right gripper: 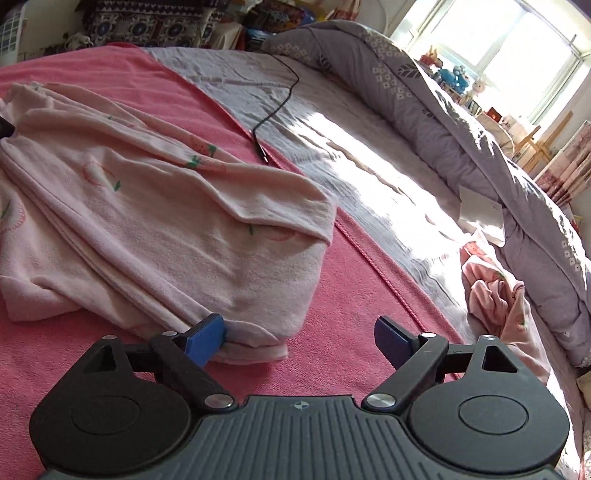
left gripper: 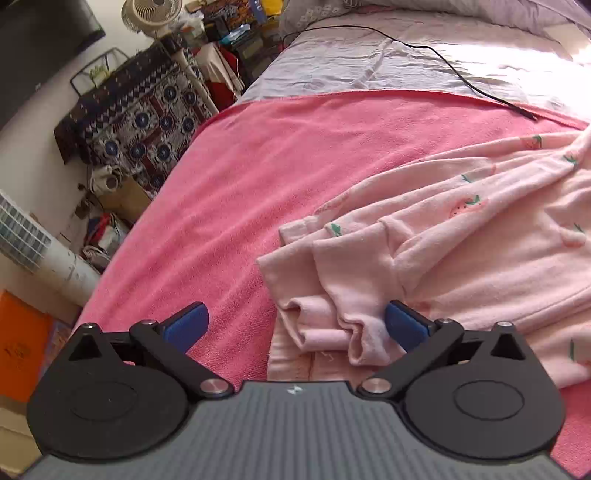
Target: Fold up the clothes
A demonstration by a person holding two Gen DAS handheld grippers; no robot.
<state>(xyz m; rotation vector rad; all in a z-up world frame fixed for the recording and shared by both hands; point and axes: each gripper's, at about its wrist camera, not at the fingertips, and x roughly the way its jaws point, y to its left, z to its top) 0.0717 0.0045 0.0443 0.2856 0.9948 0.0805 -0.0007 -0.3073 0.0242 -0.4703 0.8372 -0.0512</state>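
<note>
A pale pink garment with a strawberry print (left gripper: 461,240) (right gripper: 166,221) lies crumpled and partly folded on a bright pink blanket (left gripper: 240,166) (right gripper: 351,314) spread over the bed. My left gripper (left gripper: 295,326) stands open and low over the garment's bunched cuffs (left gripper: 332,332). These cuffs lie between the blue pads, against the right-hand pad (left gripper: 404,325). My right gripper (right gripper: 299,341) is open too. A folded corner of the garment (right gripper: 255,339) sits just inside its left-hand pad (right gripper: 205,341), and the other pad is over bare blanket.
A black cable (left gripper: 443,62) (right gripper: 280,103) runs across the grey sheet beyond the blanket. A grey flowered quilt (right gripper: 480,129) is heaped at the right, with a second pink strawberry garment (right gripper: 495,295) and a white paper (right gripper: 480,214) beside it. A patterned cloth (left gripper: 140,118), a fan (left gripper: 151,14) and an orange box (left gripper: 22,339) crowd the bed's left side.
</note>
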